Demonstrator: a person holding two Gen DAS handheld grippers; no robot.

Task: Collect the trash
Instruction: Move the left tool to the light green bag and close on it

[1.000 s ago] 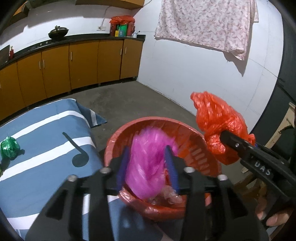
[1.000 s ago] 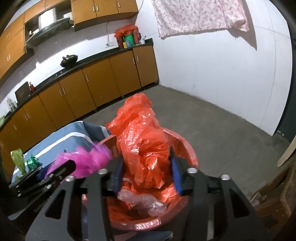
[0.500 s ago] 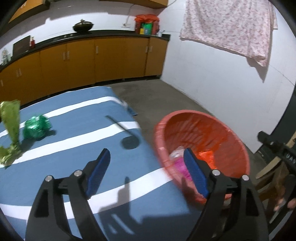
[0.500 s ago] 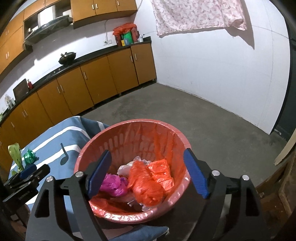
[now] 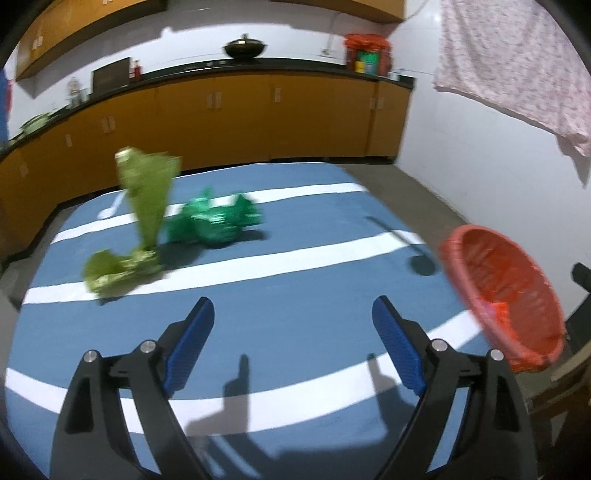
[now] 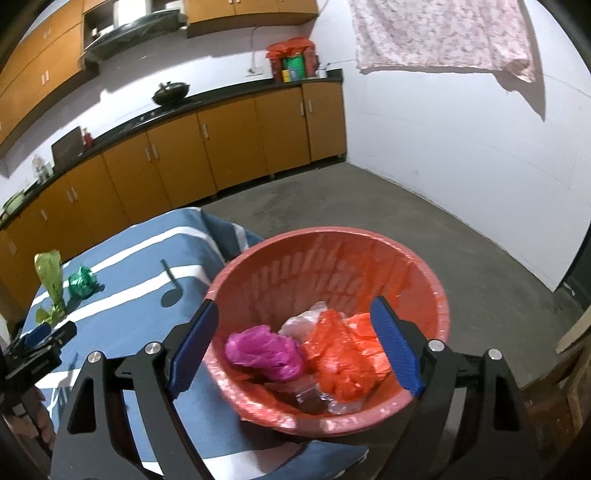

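Observation:
A red plastic basket (image 6: 424,280) stands at the right edge of the blue striped table (image 5: 295,295); it also shows in the left wrist view (image 5: 491,266). Inside it lie a pink bag (image 6: 264,350), an orange bag (image 6: 338,362) and clear plastic (image 6: 306,317). A light green bag (image 5: 144,199) and a dark green crumpled bag (image 5: 216,223) lie on the far left of the table. My left gripper (image 5: 293,314) is open and empty above the table, facing the green bags. My right gripper (image 6: 295,317) is open and empty above the basket.
Orange kitchen cabinets (image 6: 229,147) with a black counter run along the back wall. A floral cloth (image 6: 443,33) hangs on the white wall at right. Grey concrete floor (image 6: 369,206) lies beyond the table. Wooden pieces (image 6: 569,369) stand at the right.
Both grippers opened and dropped the pink and orange bags into the basket. The left gripper swung left toward the green bags; the right stayed over the basket.

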